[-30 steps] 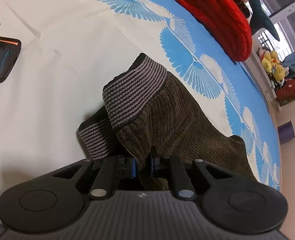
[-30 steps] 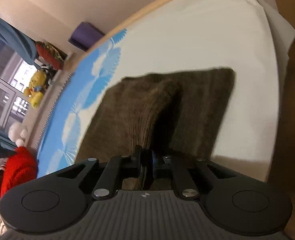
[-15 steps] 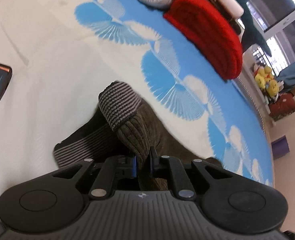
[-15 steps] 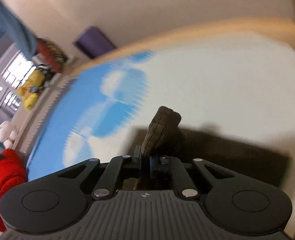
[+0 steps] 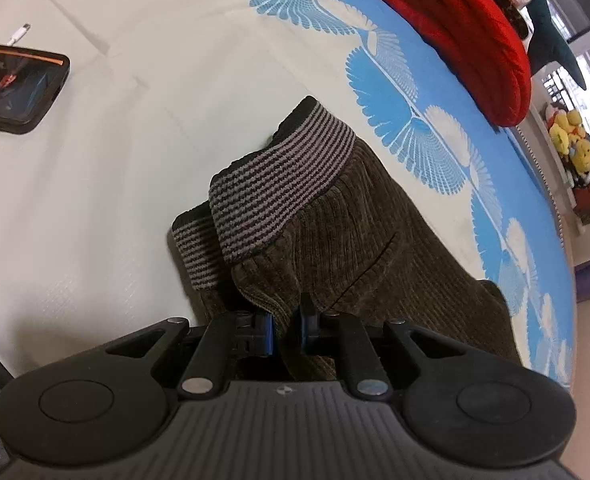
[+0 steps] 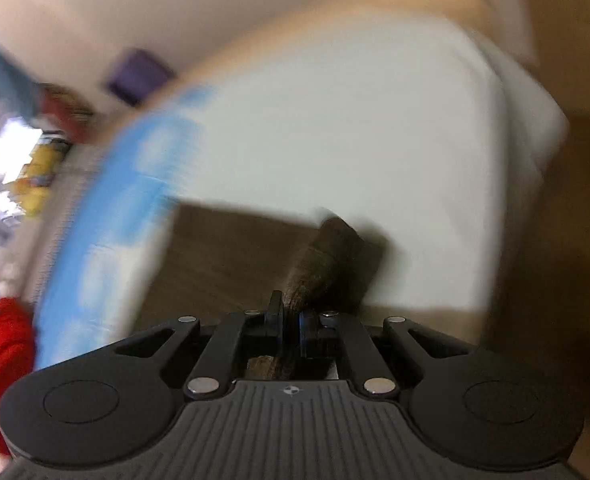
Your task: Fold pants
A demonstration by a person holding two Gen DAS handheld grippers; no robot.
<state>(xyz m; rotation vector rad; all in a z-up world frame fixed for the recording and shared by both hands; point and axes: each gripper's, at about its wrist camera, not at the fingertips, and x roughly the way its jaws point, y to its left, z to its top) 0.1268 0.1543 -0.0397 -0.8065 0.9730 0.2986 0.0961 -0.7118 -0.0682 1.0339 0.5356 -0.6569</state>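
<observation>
Both claws clench dark brown corduroy pants (image 5: pixel 355 240): left gripper (image 5: pixel 285 322) beside the striped waistband (image 5: pixel 279 184), right gripper (image 6: pixel 291 320) at the opposite, leg end.

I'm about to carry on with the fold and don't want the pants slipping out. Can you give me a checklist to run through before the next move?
1. Left gripper shut on the pants, corduroy between its pads: ok.
2. Right gripper shut on a bunched fold of the pants: ok.
3. Striped waistband in view, folded over on itself: ok.
4. Bare sheet beside the waistband to lay the fold on: ok.
5. Phone lies apart from the pants: ok.
6. Far edge of the pants lying flat: cannot tell, the right wrist view is blurred.
</observation>
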